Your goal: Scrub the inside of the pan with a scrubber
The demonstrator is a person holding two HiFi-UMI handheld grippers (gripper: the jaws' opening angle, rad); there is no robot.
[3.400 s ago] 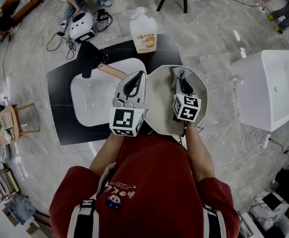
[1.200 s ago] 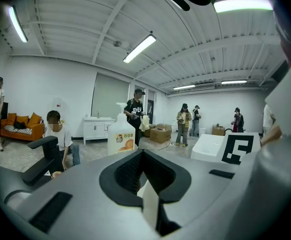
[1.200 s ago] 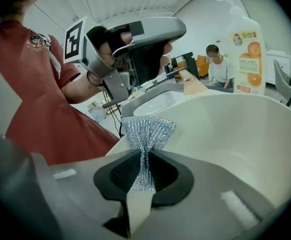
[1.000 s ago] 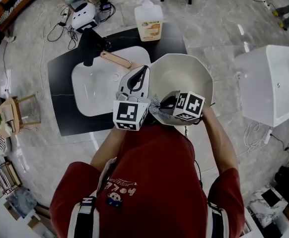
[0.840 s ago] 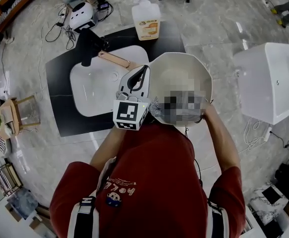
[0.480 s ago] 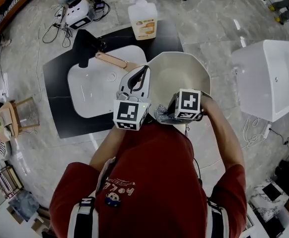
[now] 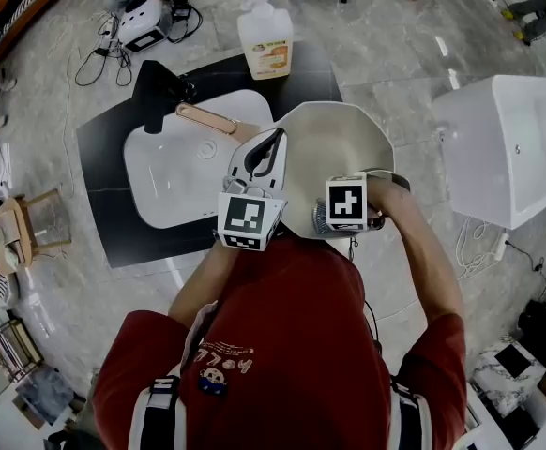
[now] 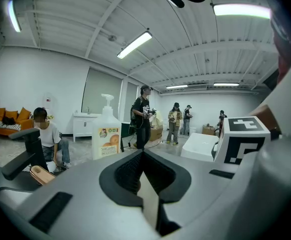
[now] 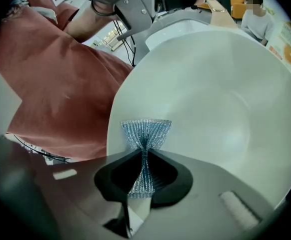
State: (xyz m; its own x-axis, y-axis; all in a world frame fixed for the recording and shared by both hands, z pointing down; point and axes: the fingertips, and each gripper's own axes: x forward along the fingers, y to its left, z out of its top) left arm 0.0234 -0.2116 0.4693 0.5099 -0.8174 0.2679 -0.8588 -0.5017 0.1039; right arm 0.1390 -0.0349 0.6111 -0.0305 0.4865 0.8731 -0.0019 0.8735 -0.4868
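Observation:
A cream-white pan (image 7: 343,148) is held tilted over the black counter, its wooden handle (image 7: 205,118) reaching left across the sink. My left gripper (image 7: 265,146) is shut where the handle meets the pan; in the left gripper view its jaws (image 8: 143,156) are pressed together and the handle end (image 8: 38,174) shows at the left. My right gripper (image 7: 324,216) is shut on a silvery mesh scrubber (image 9: 145,131), pinched at its middle. The scrubber (image 7: 318,219) lies against the inner wall of the pan (image 9: 225,99) at its near rim, close to the red shirt.
A white sink (image 7: 174,172) sits in the black counter (image 7: 104,195), with a black faucet (image 7: 151,97) behind it. A soap bottle (image 7: 265,40) stands at the counter's far edge. A white cabinet (image 7: 508,148) is at the right. Several people (image 8: 143,116) stand farther off.
The right gripper has drawn the scrubber from the pan's far side to its near rim, then slid a little right. The pan has tilted. The left gripper has kept its hold.

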